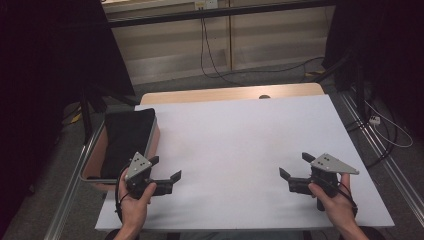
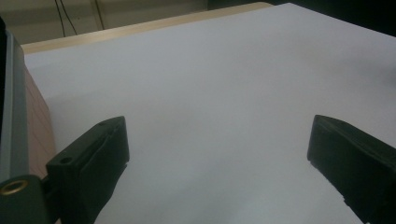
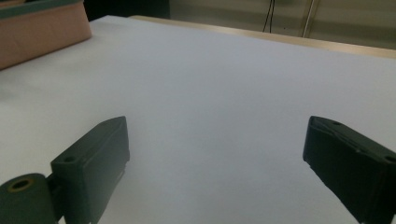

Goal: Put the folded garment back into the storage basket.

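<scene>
The room is dim; both side edges of the high view fall into near black. The white surface [image 1: 250, 140] is the brightest area, evenly lit with no glare, greying slightly toward its near edge. Soft, faint shadows lie under the left gripper [image 1: 166, 169] and right gripper [image 1: 295, 165]. The black cloth [image 1: 125, 137] at the surface's left edge shows almost no detail. The high view is grainy and soft. In both gripper views the near jaws are blurred and dark, and the surface's far edge is softly focused.
</scene>
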The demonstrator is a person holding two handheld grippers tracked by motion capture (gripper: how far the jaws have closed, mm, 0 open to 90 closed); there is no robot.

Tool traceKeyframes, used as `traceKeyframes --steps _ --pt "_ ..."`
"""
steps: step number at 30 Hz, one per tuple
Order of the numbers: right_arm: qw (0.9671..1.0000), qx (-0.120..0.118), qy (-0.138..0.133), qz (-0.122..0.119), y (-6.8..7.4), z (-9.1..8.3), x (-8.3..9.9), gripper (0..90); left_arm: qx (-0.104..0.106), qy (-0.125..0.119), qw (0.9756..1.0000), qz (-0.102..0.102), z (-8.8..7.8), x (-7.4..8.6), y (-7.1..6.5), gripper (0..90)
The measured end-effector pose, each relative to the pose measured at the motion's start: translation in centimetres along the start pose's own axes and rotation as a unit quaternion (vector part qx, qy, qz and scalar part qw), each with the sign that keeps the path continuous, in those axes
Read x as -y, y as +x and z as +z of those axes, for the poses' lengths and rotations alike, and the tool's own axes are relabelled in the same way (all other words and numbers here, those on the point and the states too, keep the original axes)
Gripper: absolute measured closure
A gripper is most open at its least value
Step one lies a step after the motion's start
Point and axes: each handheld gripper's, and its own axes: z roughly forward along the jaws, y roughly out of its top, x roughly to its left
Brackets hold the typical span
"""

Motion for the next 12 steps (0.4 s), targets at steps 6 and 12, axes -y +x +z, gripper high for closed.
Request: traceKeyframes --steps 6,12 --pt "1.0000 0.003 -0.006 -0.007 0.19 0.02 -0.08 7.1 -0.003 -0.003 1.0000 0.006 -0.04 0.01 -0.13 5.7" --pt "1.0000 -0.001 -0.006 -0.007 0.18 0.13 -0.12 7.0 -0.006 0.001 1.0000 0.006 0.16 0.14 -0.08 5.7"
